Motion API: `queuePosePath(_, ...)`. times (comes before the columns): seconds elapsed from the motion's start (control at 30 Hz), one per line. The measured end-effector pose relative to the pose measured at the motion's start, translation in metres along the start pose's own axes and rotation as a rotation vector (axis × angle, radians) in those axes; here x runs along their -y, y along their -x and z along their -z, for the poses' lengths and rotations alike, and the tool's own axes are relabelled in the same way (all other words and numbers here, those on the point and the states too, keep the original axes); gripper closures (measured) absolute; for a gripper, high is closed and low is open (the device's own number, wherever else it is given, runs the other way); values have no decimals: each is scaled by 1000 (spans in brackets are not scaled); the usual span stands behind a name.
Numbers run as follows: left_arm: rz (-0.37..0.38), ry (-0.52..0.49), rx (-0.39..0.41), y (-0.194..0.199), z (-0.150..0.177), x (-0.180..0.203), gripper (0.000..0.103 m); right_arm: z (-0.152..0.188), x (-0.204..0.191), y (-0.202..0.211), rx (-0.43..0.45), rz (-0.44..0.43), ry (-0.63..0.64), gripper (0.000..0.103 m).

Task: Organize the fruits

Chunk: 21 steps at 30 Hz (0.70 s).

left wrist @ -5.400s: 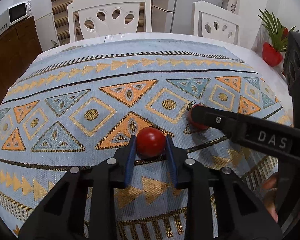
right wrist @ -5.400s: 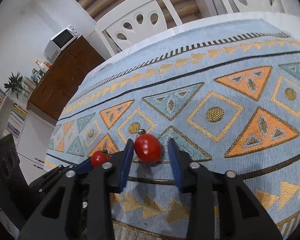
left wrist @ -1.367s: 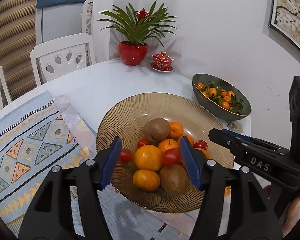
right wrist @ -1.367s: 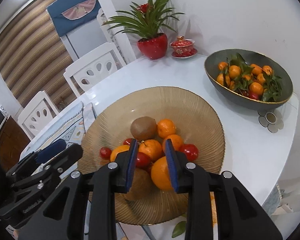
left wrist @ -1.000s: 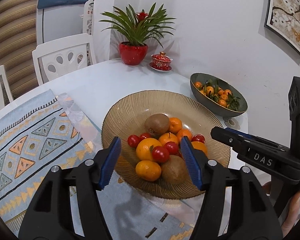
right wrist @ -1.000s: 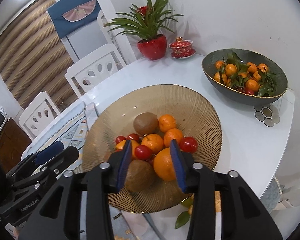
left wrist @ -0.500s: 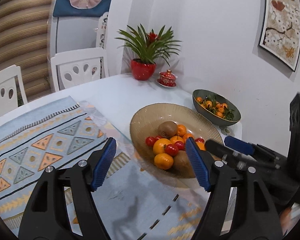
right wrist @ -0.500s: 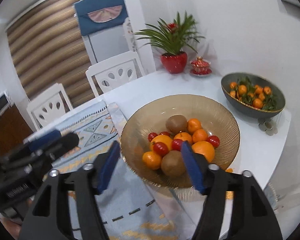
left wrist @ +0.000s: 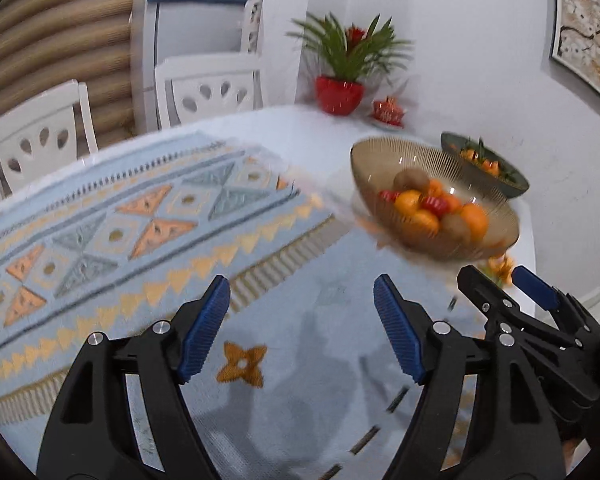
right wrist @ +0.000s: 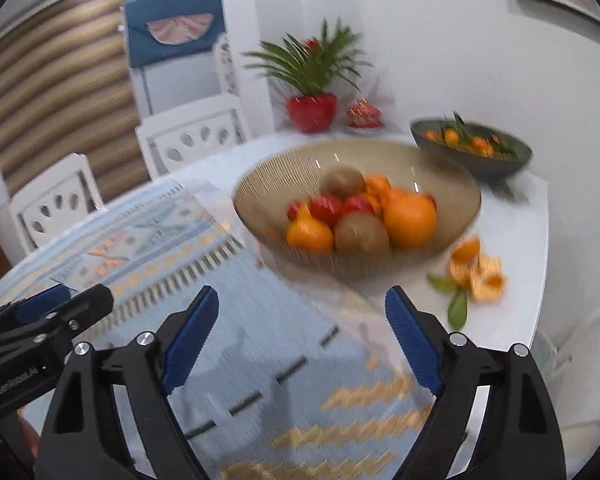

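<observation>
**Counting what fills the bowls**

Looking across the round white table (right wrist: 512, 236), we see a pale blue woven runner with orange triangle patterns (left wrist: 148, 216) and two bowls. The ribbed amber glass bowl (right wrist: 284, 172) holds two brown kiwis (right wrist: 360, 234), several oranges (right wrist: 410, 216) and small red tomatoes (right wrist: 326, 206); blur keeps us from an exact count. Behind it, the dark green bowl (right wrist: 480, 164) holds small leafy mandarins. Two white chairs (left wrist: 36, 136) stand at the far edge, near one potted plant in a red pot (right wrist: 312, 110).

Only our right wrist view shows the orange peel with green leaves (right wrist: 476, 272) lying on the table beside the amber bowl. Our left gripper (left wrist: 302, 320) and right gripper (right wrist: 302, 332) both hang above the runner with blue pads spread wide, nothing between them.
</observation>
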<state>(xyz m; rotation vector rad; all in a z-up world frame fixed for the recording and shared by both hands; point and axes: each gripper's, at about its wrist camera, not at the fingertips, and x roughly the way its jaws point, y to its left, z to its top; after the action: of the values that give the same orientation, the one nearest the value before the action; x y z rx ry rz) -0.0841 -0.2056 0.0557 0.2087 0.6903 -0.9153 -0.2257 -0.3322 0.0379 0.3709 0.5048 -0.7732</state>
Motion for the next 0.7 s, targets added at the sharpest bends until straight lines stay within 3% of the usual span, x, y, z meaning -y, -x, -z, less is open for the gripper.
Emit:
queuePosePath(0.13,13,14,-27,-15,14,-6,29,3,4,-9,-23,33,-33,15)
queuePosePath(0.3,-22,-12,3,-11,19,-2,23,5,6,-17,-46,65,-58,13)
queuePosePath(0.7,-37,-11,3,-12,19,-2,18,6,-6,-11,-6,120,7,9)
